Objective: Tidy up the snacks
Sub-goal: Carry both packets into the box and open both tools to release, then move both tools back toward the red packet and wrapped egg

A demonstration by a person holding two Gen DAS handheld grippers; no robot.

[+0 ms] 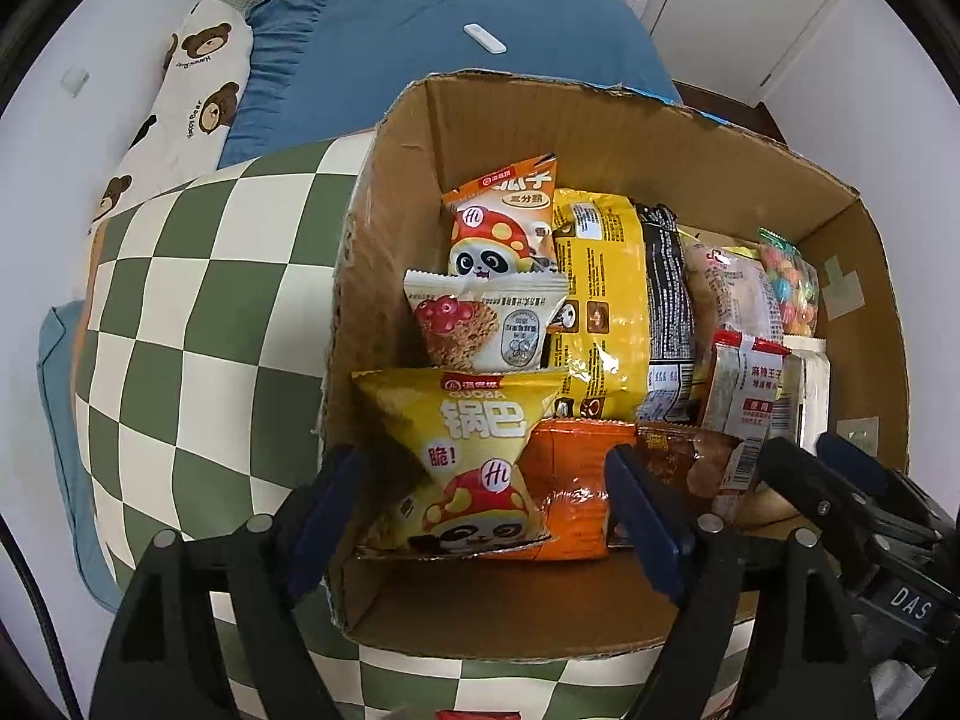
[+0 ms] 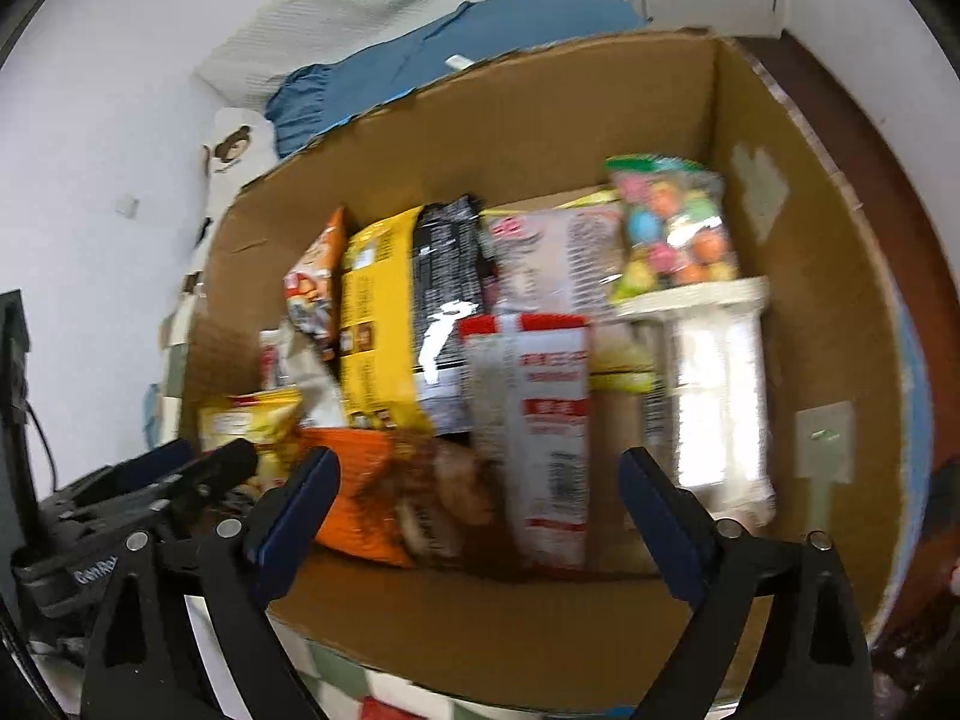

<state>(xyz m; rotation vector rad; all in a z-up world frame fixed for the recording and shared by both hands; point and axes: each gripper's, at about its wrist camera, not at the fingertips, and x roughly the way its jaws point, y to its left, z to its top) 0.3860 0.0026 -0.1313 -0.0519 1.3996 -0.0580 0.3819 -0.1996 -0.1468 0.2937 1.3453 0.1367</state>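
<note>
A cardboard box [image 1: 690, 144] holds several snack packs standing in rows. In the left wrist view my left gripper [image 1: 480, 480] is open, its fingers either side of a yellow guoba pack [image 1: 474, 456] at the box's near left, not touching it. Behind it stand a white oat pack [image 1: 486, 324] and an orange panda pack [image 1: 504, 222]. My right gripper [image 2: 480, 486] is open over the box's near side, around a red-and-white pack [image 2: 540, 420] and a brown pack [image 2: 438, 492], gripping nothing. The right wrist view is blurred.
The box [image 2: 828, 312] sits on a green-and-white checkered cushion [image 1: 198, 312]. Behind lie a blue pillow [image 1: 420, 60] and a bear-print pillow [image 1: 192, 96]. A yellow bag [image 1: 600, 300], a black bag [image 1: 666, 288] and a candy bag [image 1: 786, 282] fill the box's middle and right.
</note>
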